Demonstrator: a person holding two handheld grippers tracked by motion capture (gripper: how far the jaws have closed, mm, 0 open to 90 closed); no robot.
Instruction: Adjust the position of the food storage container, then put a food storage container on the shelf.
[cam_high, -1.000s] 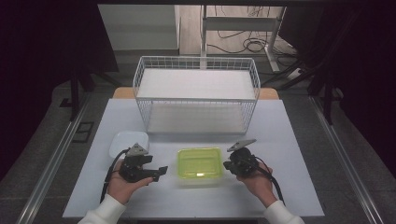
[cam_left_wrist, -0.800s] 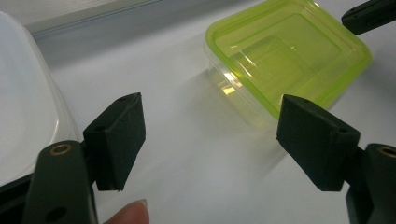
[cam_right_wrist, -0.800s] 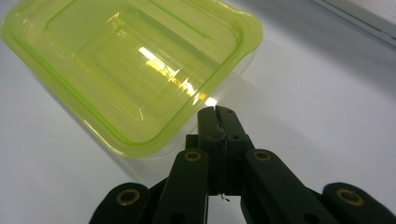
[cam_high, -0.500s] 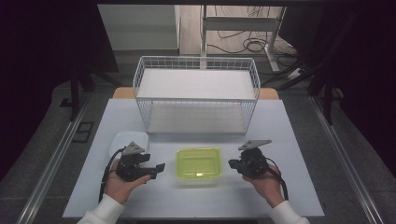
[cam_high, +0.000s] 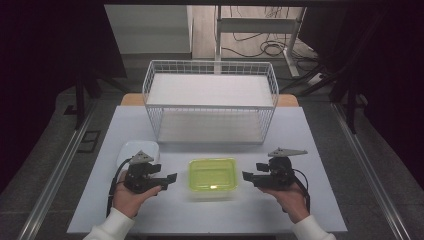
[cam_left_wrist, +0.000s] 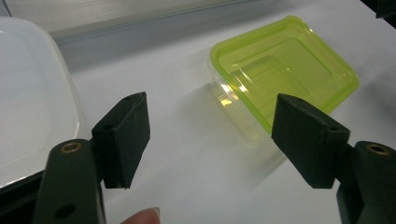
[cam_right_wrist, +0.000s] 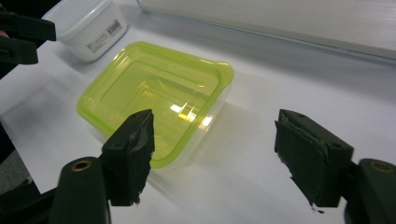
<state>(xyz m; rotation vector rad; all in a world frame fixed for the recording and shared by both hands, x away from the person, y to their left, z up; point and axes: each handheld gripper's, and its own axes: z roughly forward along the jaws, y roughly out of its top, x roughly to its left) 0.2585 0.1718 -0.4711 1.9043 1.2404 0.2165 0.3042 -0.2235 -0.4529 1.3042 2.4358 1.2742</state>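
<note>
Black pads (cam_left_wrist: 123, 135) of the left gripper (cam_high: 172, 178) are seen spread wide apart, with nothing held between them; bare table is framed in the gap. The right gripper (cam_high: 245, 176) is likewise held wide open and empty, its pads (cam_right_wrist: 132, 149) worn at the edges. Both grippers are held just above the white table (cam_high: 310, 150), each in a hand, and are pointed inward at each other. Between them, and apart from both, a clear container with a yellow-green lid (cam_high: 212, 175) is set flat on the table, its lid closed. In the right gripper view its near corner is partly covered by one jaw. A white lidded tub (cam_high: 137, 150) is placed just behind the left gripper. Farther back, a white wire basket (cam_high: 210, 105) is stood on the table, well apart from the container.
</note>
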